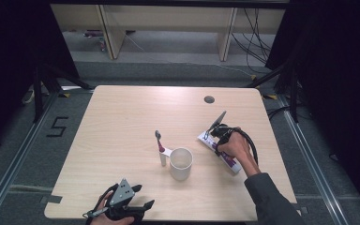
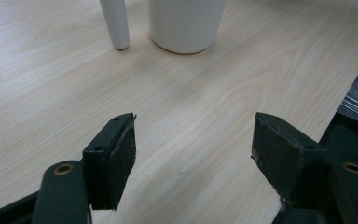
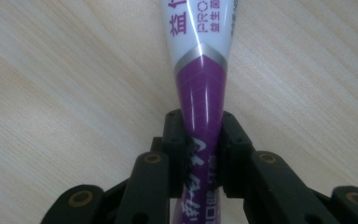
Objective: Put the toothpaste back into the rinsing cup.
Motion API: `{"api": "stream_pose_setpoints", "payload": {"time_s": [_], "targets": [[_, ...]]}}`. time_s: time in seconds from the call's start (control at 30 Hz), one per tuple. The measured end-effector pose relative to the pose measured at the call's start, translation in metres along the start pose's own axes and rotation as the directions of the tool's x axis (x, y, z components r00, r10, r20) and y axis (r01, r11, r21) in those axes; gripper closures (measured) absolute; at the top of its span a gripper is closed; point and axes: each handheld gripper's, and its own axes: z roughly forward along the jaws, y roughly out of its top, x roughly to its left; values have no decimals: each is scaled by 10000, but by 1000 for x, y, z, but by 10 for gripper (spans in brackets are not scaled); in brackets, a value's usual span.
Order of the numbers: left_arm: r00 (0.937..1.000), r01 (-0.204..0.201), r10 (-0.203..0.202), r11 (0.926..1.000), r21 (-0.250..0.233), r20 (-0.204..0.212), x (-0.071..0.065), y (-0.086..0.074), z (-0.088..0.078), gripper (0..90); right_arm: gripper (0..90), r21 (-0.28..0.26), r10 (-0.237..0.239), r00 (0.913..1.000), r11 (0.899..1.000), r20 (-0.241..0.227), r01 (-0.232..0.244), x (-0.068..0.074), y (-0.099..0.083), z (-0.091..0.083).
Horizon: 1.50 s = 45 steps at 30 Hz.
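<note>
Pale wooden table [image 1: 122, 140]: light matt laminate, fine straight grain, smooth, faint sheen. White and purple plastic toothpaste tube [image 3: 200, 84], at 3 o'clock from the cup: glossy, bright streak down the purple, metallic silver chevron band, printed lettering. Right gripper [image 3: 199, 154] clamped on it: matt black plastic, brass-coloured rivets; pads dull, rubbery. Left gripper [image 2: 193, 154]: same matt black, pad [image 2: 121, 154] edges rough and chipped. White round plastic cup [image 1: 181, 163]: smooth, satin. White toothbrush handle [image 2: 115, 23], 9 o'clock of the cup: smooth satin plastic.
</note>
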Motion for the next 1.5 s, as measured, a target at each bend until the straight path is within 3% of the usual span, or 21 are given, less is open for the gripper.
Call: {"api": "stream_pose_setpoints", "payload": {"time_s": [0.07,0.1,0.17,0.2,0.53,0.63,0.67,0.77,0.8,0.83,0.9,0.97,1.0,1.1,1.17,1.23,1.27,1.3,1.37,1.43,1.5], "targets": [[10000,36,-36,10000,-44,9,0,0,0,306,760,24,-241,9997,9997,-50,242,-1,0,1],[10000,-49,49,10000,-10,34,1,0,0,307,760,145,-86,10000,9999,48,86,1,1,1],[10000,23,-23,10000,7,30,0,0,0,307,760,132,-460,9989,9989,27,460,-1,1,2],[10000,14,-14,10000,10,11,0,0,0,307,760,186,-283,9996,9994,-40,284,0,2,2],[10000,-36,35,9999,97,85,0,-1,1,309,766,551,-484,9988,9973,57,480,3,5,4],[9999,-68,67,9999,119,107,0,0,1,307,766,599,-908,9958,9941,98,900,1,6,5],[9999,39,-40,10000,45,112,-1,-1,2,304,766,669,-688,9975,9955,137,677,3,6,5],[9999,-7,5,9999,167,135,-2,-2,3,283,767,779,-611,9980,9952,138,598,4,7,4],[9997,-207,203,9993,301,130,0,-1,2,276,767,777,-836,9964,9936,165,821,4,8,4],[9999,-7,5,9999,120,113,-2,-1,4,271,768,866,-729,9973,9936,89,718,4,8,4],[9999,-116,114,9996,247,82,-2,-2,3,263,769,882,-688,9975,9938,133,674,5,8,4],[9999,-67,65,9997,214,85,-1,-2,4,251,770,828,-772,9969,9937,148,757,6,7,4],[9992,-411,411,9985,372,0,2,-1,4,250,770,824,-803,9967,9935,136,790,6,7,4],[9998,-153,150,9995,294,87,-1,-2,4,247,771,732,-1131,9935,9910,135,1118,3,7,3],[9996,-267,264,9989,377,89,0,-2,4,247,772,689,-1073,9941,9920,130,1062,3,7,3],[9999,-72,70,9996,279,72,-1,-2,4,247,773,534,-970,9953,9939,30,967,3,6,2],[9999,-126,124,9996,269,96,-1,-3,4,247,773,421,-924,9957,9948,32,922,3,6,1],[9993,-378,376,9983,446,41,1,-2,3,248,774,222,-1227,9924,9922,27,1226,0,6,0],[9999,-164,162,9992,372,53,0,-2,3,249,774,178,-920,9957,9956,-113,922,2,6,-6],[9997,-225,223,9989,402,64,1,-2,3,249,773,-396,-1373,9905,9898,-22,1371,-3,5,-9],[9998,-174,172,9991,376,60,0,-2,3,249,773,-547,-1181,9930,9916,-77,1175,-4,4,-14]]}}
